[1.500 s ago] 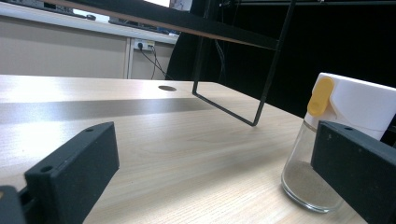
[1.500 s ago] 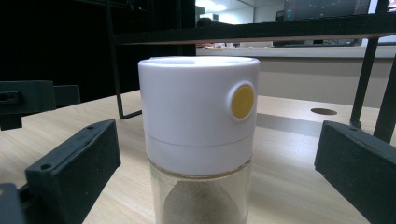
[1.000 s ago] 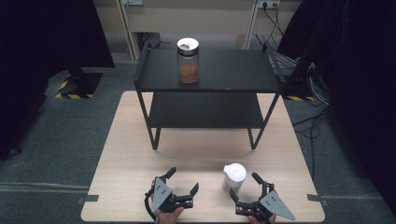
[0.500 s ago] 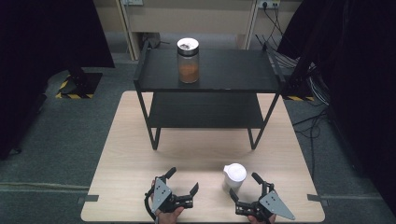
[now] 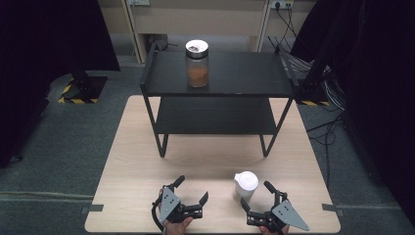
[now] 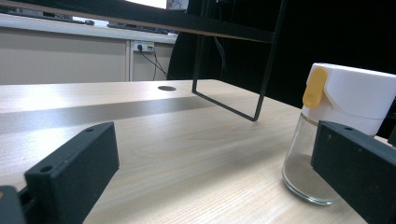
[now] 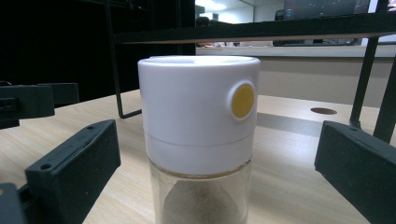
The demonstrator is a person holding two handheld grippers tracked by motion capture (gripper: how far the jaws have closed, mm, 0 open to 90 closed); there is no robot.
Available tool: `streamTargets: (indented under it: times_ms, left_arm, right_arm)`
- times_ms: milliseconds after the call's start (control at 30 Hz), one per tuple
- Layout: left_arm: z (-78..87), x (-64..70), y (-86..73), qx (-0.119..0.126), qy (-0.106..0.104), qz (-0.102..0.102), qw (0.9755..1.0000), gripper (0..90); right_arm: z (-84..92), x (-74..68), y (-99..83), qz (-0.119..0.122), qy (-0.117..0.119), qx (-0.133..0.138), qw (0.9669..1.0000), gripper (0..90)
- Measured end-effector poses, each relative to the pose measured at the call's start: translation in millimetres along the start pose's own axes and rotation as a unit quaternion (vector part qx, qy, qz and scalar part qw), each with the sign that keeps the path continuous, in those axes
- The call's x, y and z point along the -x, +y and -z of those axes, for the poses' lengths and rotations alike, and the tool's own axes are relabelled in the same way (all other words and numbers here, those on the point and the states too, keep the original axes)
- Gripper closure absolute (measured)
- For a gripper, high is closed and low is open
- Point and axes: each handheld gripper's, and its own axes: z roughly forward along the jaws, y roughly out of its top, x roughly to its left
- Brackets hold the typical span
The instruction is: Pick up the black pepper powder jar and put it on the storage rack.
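A small glass shaker [image 5: 246, 183] with a white cap, a yellow button and pale powder inside stands on the table near the front edge. My right gripper [image 5: 255, 194] is open just behind it, and in the right gripper view the shaker [image 7: 200, 130] stands between the spread jaws without touching them. My left gripper [image 5: 193, 187] is open and empty to the shaker's left. In the left gripper view the shaker [image 6: 337, 116] sits partly behind the right jaw. A taller glass jar [image 5: 197, 63] with brown contents and a silver lid stands on the top shelf.
A black two-level metal rack [image 5: 254, 88] occupies the far half of the wooden table [image 5: 132, 161]. Its thin legs [image 6: 268, 60] stand ahead of the grippers. My left gripper [image 7: 28, 100] shows at the left of the right gripper view.
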Motion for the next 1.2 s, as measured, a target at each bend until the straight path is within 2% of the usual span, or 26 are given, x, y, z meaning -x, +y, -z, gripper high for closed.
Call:
streamTargets:
  times_ms: [467, 767, 1200]
  left_arm:
    - [-0.7, 0.5, 0.5, -0.002, 0.001, -0.001, 1.0000, 0.1]
    - [-0.9, 0.4, 0.5, -0.002, 0.001, 0.000, 1.0000, 0.1]
    - [-0.4, 0.4, 0.0, 0.000, 0.001, 0.000, 1.0000, 0.1]
  right_arm:
    - [-1.5, -1.3, 2.0, -0.004, -0.006, -0.006, 1.0000, 0.4]
    - [-10.8, -1.0, 11.3, -0.009, 0.004, -0.032, 0.9994, 0.8]
    - [-21.4, -5.2, 18.0, -0.001, 0.004, -0.047, 0.9989, 13.2]
